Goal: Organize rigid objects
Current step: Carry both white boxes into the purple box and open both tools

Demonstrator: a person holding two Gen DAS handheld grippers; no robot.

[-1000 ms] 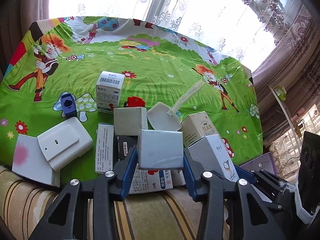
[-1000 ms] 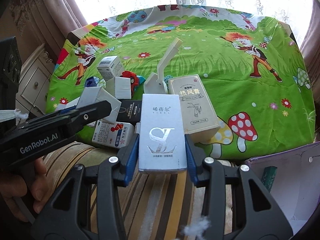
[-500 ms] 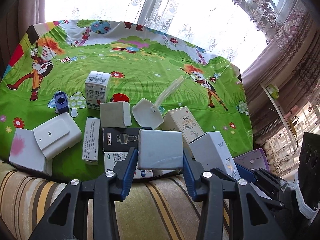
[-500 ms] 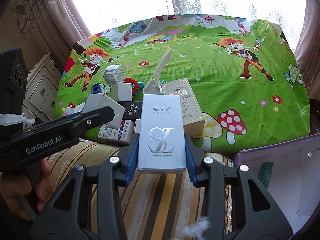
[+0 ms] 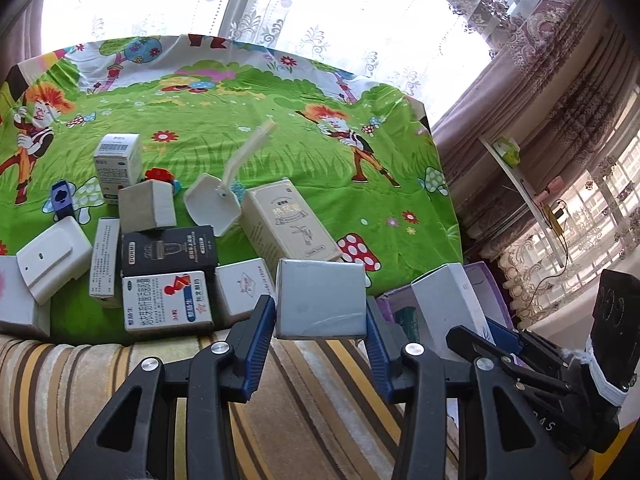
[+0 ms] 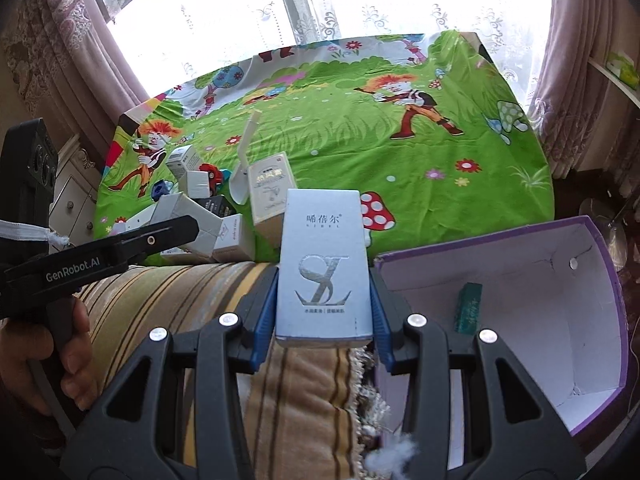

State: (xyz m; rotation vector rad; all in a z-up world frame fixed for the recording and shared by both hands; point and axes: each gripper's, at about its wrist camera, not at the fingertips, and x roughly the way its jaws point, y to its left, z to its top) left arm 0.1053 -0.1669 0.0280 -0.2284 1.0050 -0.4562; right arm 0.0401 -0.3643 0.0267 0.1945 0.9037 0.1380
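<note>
Both jaws clamped: left gripper on a grey box, right gripper on a silver-blue "SL" carton, long axis pointing forward. Purple-rimmed open box lies just right of it, right gripper nearer; probably the destination.

Light source: I see strong daylight pouring through the lace curtains behind the green cloth.
Glare: the window is blown out to plain white in both views.
Brightness: the cloth is vivid and evenly lit; the near black tool arms read dark.
Shadows: short and soft under the boxes.
Focus: print on the silver box is sharp to me.
Distortion: heavy fisheye bend; corners go black.
</note>
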